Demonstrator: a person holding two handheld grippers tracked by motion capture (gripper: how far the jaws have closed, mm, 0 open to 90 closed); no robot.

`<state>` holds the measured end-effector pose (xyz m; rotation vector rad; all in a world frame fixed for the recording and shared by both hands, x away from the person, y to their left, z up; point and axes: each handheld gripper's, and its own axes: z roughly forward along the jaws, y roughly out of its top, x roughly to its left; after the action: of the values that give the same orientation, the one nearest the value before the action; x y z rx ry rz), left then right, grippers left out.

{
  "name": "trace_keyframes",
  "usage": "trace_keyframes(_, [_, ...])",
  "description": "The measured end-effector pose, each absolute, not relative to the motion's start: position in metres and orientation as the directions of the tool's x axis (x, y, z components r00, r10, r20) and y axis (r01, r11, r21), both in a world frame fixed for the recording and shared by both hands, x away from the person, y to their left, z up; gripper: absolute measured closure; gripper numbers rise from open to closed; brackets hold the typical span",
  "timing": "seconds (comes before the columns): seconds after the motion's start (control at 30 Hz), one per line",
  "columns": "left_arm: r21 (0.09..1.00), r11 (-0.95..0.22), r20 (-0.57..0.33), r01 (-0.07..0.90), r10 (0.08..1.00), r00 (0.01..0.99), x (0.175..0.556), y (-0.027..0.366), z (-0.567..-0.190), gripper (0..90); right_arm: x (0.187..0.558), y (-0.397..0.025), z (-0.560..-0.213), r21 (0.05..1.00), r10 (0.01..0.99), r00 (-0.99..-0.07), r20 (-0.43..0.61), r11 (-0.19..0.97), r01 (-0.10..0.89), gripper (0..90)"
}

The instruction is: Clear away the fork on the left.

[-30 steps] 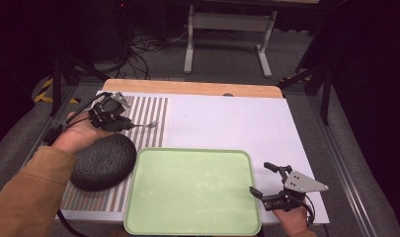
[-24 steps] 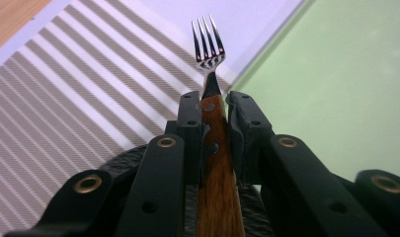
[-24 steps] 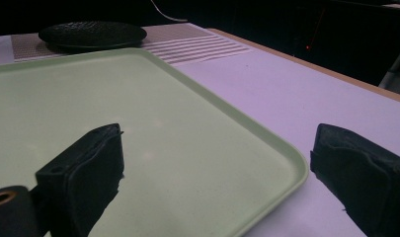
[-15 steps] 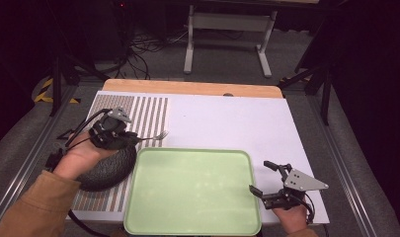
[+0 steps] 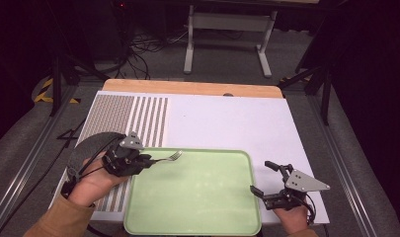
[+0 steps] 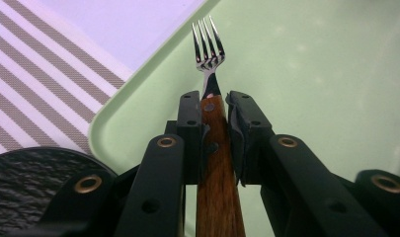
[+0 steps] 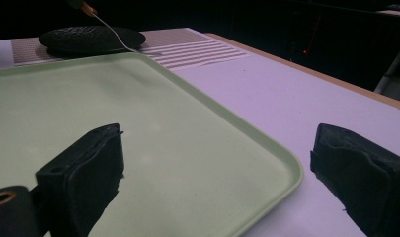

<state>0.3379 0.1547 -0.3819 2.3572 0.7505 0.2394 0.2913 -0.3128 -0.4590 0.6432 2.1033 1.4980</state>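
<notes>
My left gripper (image 5: 147, 161) is shut on a fork (image 5: 172, 157) with a wooden handle (image 6: 216, 168). Its steel tines (image 6: 207, 47) reach over the far left corner of a pale green tray (image 5: 197, 197). A black textured plate (image 5: 91, 144) lies on the striped mat just left of the tray, partly under my left hand. At the tray's near right corner my right gripper (image 5: 261, 177) stands open. One of its jaws is over the tray (image 7: 138, 123) and the other over the white table, with nothing between them.
A striped mat (image 5: 138, 116) covers the table's left part and a white surface (image 5: 227, 123) the rest, with a wooden strip along the far edge. Beyond the table stand metal frame legs and cables on a dark floor.
My left gripper has carried the fork from over the striped mat towards me and to the right, to the tray's far left corner. The right gripper has stayed put.
</notes>
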Motion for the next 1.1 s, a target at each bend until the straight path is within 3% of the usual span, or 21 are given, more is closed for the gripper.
trace_keyframes(0.47, [0.632, -0.635, -0.020, 0.444, 0.559, 0.829, 0.308, 0.134, -0.409, 77.0, 0.290, -0.312, -0.460, 0.951, 0.619, -0.778, -0.108, 0.292, 0.100, 6.5])
trace_keyframes(1.1, [0.552, -0.677, -0.037, 0.487, 0.564, 0.825, 0.299, 0.119, -0.436, 76.9, 0.290, -0.313, -0.461, 0.950, 0.620, -0.777, -0.107, 0.294, 0.104, 6.5])
